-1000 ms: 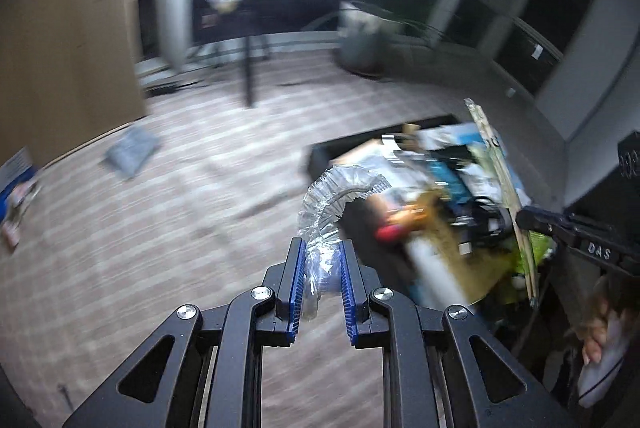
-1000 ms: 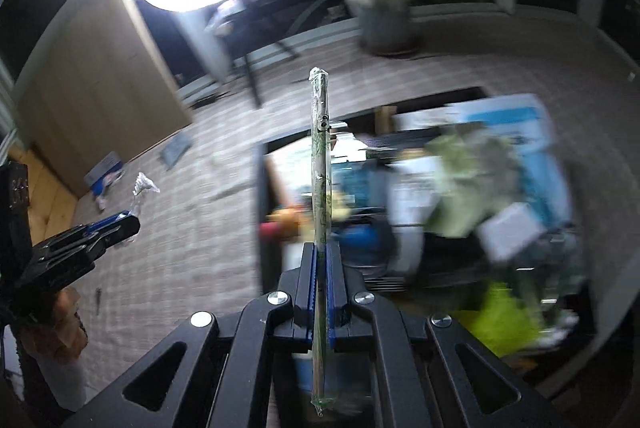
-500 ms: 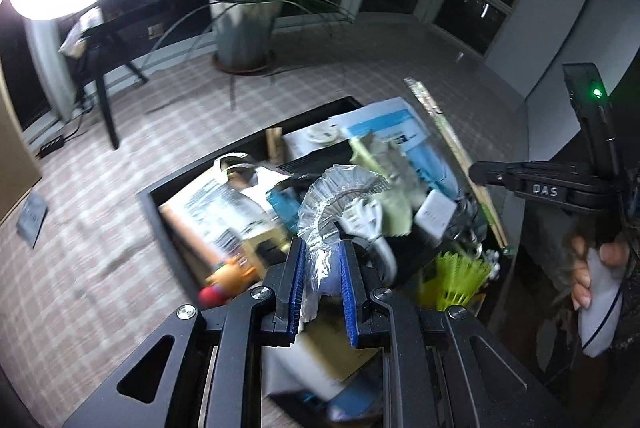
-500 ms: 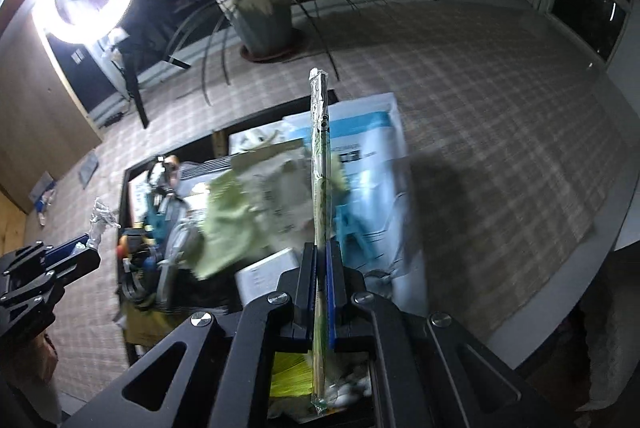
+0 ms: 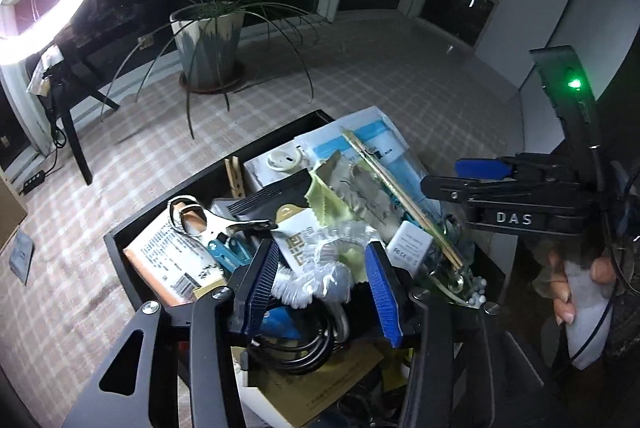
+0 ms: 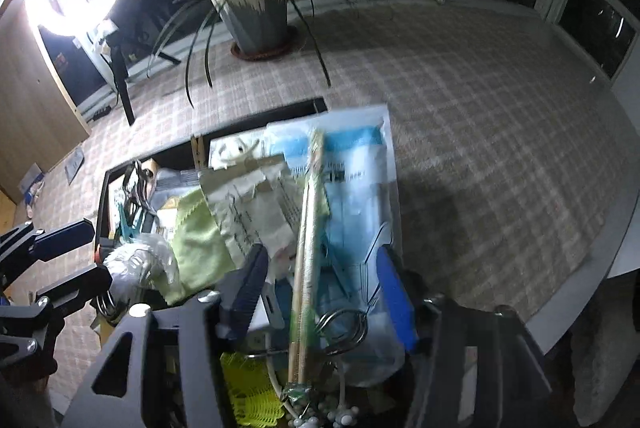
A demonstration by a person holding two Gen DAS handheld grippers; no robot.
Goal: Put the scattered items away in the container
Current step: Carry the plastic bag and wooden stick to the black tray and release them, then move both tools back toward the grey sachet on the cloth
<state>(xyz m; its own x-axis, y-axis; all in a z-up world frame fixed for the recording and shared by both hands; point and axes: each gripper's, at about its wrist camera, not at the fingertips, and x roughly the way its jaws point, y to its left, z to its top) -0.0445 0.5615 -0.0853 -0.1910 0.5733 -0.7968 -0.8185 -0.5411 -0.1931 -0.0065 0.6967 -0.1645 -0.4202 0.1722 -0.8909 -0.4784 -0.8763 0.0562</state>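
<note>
A: What is filling the lower middle of both views?

B: The black container (image 5: 132, 228), heaped with clutter. The left gripper (image 5: 324, 284) is hovering over it, jaws spread wide around nothing; the crinkled plastic wrapper (image 5: 320, 268) is lying on the pile between them.

A: And the right gripper (image 6: 320, 292)?

B: Also gaping wide. The wrapped stick (image 6: 306, 248) is resting loose on the pile, running up centre frame.
</note>
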